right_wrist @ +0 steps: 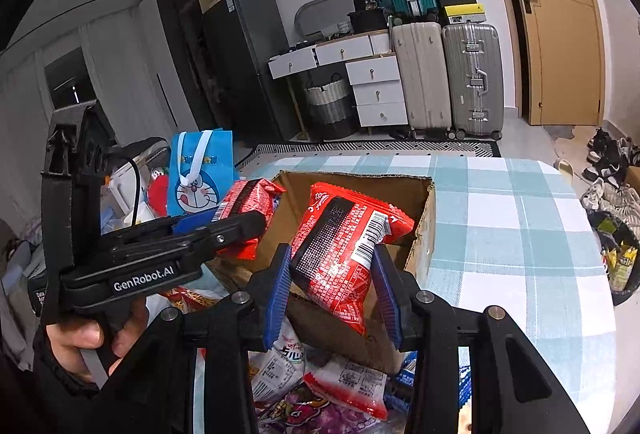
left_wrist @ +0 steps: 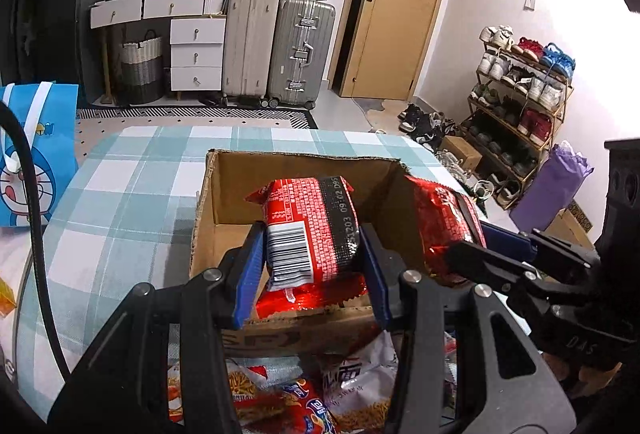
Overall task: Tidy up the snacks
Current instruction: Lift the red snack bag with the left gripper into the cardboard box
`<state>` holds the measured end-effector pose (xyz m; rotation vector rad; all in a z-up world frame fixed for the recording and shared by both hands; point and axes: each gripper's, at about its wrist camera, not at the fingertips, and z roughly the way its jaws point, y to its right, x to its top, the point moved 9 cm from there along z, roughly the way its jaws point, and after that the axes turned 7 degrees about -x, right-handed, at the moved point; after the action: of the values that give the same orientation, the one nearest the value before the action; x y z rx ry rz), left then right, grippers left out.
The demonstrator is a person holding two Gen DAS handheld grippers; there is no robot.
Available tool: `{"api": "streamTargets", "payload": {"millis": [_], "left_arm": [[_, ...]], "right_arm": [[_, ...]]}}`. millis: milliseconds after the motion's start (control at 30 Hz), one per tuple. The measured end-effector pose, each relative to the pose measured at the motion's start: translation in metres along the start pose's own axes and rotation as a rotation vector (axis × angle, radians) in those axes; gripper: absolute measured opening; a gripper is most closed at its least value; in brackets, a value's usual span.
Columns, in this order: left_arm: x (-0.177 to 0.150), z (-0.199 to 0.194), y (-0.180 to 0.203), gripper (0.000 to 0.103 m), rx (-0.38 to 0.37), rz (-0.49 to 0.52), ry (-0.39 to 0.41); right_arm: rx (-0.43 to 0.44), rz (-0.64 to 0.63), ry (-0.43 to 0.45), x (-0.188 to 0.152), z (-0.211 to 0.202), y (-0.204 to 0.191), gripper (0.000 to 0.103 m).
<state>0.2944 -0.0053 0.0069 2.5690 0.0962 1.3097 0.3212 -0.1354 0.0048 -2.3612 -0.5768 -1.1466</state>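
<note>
Both grippers are clamped on red packs: left gripper has its pack mid-frame above the box, while the right gripper tilts its pack over the box's near edge.

My left gripper covers both sides of the red snack packet it clamps, and that packet hides much of the cardboard box floor. My right gripper blocks the lower edge of its own red packet. The pile of snack bags under my fingers is cut off by the bottom edge, its print too blurred to read. The blue cartoon bag runs off the left edge. The shoes on the rack are too small to tell apart.
</note>
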Motion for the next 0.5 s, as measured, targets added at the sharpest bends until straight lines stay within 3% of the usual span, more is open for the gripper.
{"api": "streamTargets", "payload": {"millis": [500], "left_arm": [[-0.012,0.031,-0.004,0.043,0.027,0.016,-0.044]], "right_arm": [[0.02,0.036,-0.038,0.0,0.031,0.01,0.04]]}}
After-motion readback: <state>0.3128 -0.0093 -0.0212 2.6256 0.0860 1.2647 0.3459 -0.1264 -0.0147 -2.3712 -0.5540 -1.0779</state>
